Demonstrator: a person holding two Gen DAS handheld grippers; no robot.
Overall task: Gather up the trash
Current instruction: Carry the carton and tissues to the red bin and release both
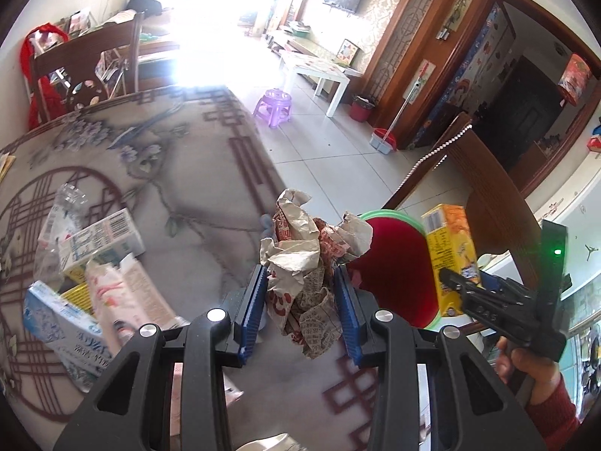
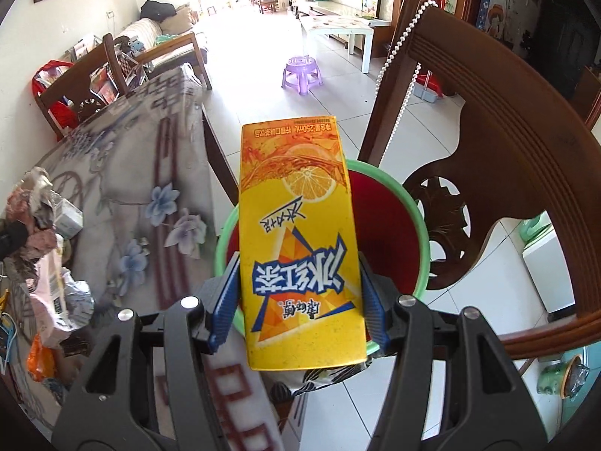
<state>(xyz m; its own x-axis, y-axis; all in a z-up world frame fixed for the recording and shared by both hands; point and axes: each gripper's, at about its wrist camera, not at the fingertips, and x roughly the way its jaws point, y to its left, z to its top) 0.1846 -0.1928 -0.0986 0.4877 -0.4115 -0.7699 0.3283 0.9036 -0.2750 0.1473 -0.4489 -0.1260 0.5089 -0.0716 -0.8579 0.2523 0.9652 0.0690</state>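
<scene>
Trash in both grippers: left gripper clamped on crumpled wrapper at table edge, soft, light, springy; right gripper clamped across carton sides over bin; carton probably empty, stiff, slick, hold mid-body

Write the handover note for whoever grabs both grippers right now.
Left gripper: shut on crumpled wrapper, held over the table edge near the bin.
Right gripper: shut on yellow carton, held over the bin's mouth.
Done: both pieces picked up.
Left: drop the carton, then the wrapper, into the bin. Then collect the pile of cartons and packets on the table, left of the left gripper.
</scene>
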